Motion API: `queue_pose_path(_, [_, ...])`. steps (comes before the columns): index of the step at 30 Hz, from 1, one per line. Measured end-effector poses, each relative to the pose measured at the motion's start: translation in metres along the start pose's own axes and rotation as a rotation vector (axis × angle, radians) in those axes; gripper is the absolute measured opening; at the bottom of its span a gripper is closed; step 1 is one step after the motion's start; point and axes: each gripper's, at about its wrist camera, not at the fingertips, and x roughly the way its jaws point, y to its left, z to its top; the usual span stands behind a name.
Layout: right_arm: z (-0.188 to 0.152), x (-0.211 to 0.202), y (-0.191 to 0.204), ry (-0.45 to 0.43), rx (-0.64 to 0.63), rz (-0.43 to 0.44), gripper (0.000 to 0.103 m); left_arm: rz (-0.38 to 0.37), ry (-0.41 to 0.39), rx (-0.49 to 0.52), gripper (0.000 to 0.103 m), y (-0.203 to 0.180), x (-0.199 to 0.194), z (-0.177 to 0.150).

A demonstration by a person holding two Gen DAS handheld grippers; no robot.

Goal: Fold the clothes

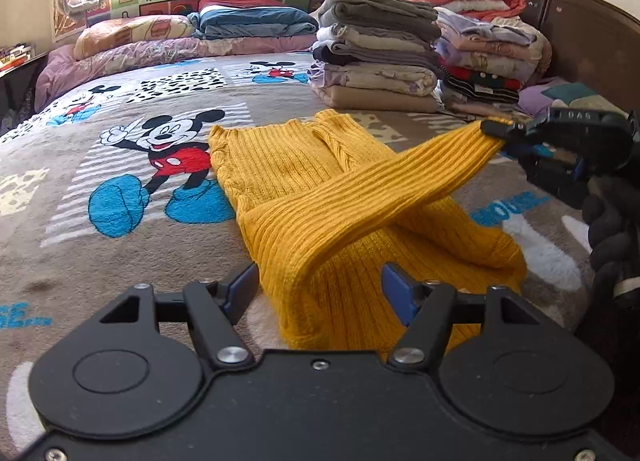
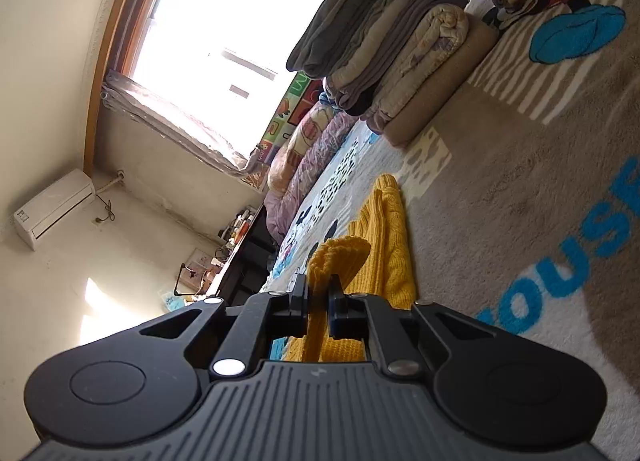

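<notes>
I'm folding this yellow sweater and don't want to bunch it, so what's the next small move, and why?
Probably lower the right gripper and lay the sleeve flat on the sweater body, then release. The sleeve is pinched at its cuff and already crosses the body, lifted off it; the left gripper sits open at the near edge.

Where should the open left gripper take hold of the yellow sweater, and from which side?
Grip the near hem of the yellow sweater, coming low from the front edge; it lies flat between the left gripper jaws. The right gripper holds the sleeve cuff.
</notes>
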Motion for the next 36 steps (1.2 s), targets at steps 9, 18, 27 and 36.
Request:
queue_pose_path(9, [0.014, -0.036, -0.005, -0.096, 0.034, 0.047, 0.01, 0.089, -0.008, 0.26, 0.032, -0.035, 0.014, -0.01])
queue_pose_path(18, [0.017, -0.057, -0.051, -0.184, 0.138, -0.049, 0.01, 0.009, 0.055, 0.28, 0.032, -0.051, 0.033, -0.018])
queue_pose_path(27, [0.007, -0.043, -0.078, -0.158, 0.248, -0.104, 0.031, -0.092, -0.089, -0.116, 0.033, 0.024, -0.012, 0.005])
queue_pose_path(36, [-0.006, -0.04, -0.073, -0.101, 0.307, -0.095, 0.057, -0.066, -0.055, -0.075, 0.033, 0.015, -0.002, 0.002])
